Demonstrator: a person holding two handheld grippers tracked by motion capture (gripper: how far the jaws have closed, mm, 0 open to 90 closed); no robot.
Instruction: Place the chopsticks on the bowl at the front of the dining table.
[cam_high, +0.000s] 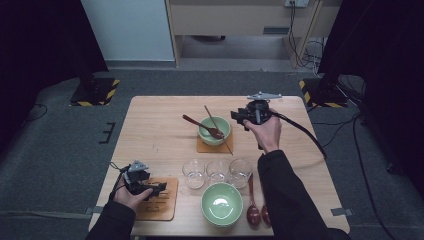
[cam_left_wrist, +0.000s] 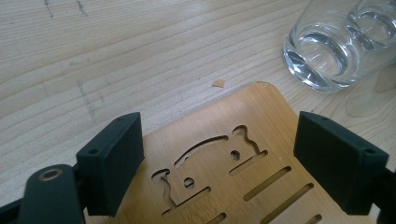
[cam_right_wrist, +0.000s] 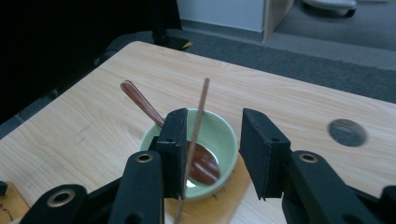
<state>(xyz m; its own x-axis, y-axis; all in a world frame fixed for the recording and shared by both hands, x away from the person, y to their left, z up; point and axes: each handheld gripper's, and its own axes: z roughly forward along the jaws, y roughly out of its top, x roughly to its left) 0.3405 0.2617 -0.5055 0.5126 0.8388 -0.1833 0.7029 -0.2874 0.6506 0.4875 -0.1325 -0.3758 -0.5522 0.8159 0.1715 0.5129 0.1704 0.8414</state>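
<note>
We read the step in hand as laying the thin brown chopstick (cam_high: 216, 127) across the pale green ceramic bowl (cam_high: 215, 131) that sits on a small orange square mat (cam_high: 202, 147) at the table's far middle. A dark reddish wooden spoon (cam_high: 201, 126) already rests in that bowl, its handle pointing toward ten o'clock. The chopstick lies over the bowl, its ends toward twelve and five o'clock.

Our right gripper (cam_high: 246, 119) hangs just at three o'clock of the bowl. In the right gripper view its jaws stand partly apart; the chopstick (cam_right_wrist: 195, 135) runs close along the inner face of one jaw, but the pads do not press on it, so we judge it released. To finish well, we should draw straight back along the stick's line without widening sideways, since a brush from that near jaw could roll the stick off the rim.

Our left gripper (cam_high: 159, 189) rests at the near left, jaws wide and holding nothing, over a light bamboo trivet with cut-out slots (cam_left_wrist: 224, 163); a clear drinking glass (cam_left_wrist: 327, 51) stands toward two o'clock of it.
</note>
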